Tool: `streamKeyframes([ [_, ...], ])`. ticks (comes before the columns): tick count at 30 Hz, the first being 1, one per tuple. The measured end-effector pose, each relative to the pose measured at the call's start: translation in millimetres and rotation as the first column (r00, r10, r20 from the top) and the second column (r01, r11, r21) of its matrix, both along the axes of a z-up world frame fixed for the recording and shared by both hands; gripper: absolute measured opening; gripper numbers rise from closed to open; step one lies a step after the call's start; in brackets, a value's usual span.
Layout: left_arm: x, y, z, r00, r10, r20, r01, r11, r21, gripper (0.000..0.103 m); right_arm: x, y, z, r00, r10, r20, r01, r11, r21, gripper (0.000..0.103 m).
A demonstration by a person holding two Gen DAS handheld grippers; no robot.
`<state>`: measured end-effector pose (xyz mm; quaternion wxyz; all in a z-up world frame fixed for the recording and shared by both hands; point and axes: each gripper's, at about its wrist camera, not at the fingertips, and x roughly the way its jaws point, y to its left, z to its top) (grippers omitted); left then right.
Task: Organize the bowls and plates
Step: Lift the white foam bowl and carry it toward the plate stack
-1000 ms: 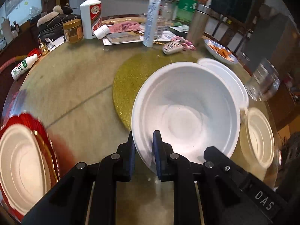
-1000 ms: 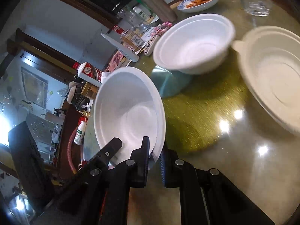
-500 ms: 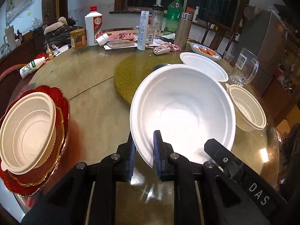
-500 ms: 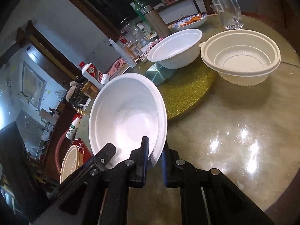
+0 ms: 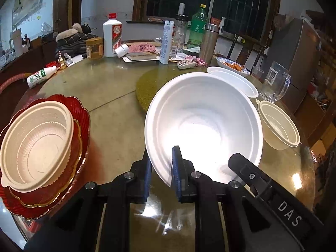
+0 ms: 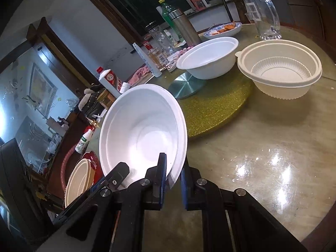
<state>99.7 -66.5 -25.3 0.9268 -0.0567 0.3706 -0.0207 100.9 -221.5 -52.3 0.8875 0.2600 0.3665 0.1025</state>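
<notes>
Both grippers pinch the rim of one large white bowl, held above the table. My left gripper is shut on its near rim; the right gripper's black body shows at its right edge. My right gripper is shut on the same white bowl. A cream ribbed bowl sits on stacked red plates at the left. Another cream bowl and a second white bowl stand at the right; they also show in the right wrist view, cream bowl, white bowl.
A gold glitter turntable lies mid-table. Bottles, a jar, a steel flask and a dish of food crowd the far edge. A glass mug stands at the right. A small white bottle lies at the left.
The held white bowl has risen and moved toward the near side, both grippers still shut on it. The red plates with the cream bowl have come further into view at the left.
</notes>
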Motion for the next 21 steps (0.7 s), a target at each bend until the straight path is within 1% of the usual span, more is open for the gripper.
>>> streamKeyframes([
  [7, -6, 8, -5, 1.000, 0.016, 0.019, -0.016, 1.000, -0.007, 0.017, -1, 9, 2, 0.999, 0.036, 0.011, -0.036, 0.999, -0.027, 0.012],
  [13, -12, 10, 0, 0.999, 0.025, 0.042, -0.025, 1.000, -0.004, 0.017, -2, 13, 5, 0.998, 0.055, 0.034, -0.054, 0.998, -0.031, 0.012],
  [21, -21, 15, 8, 0.998, 0.023, 0.053, -0.023, 1.000, -0.012, 0.017, -7, 15, 9, 0.995, 0.072, 0.062, -0.070, 0.997, -0.035, 0.012],
])
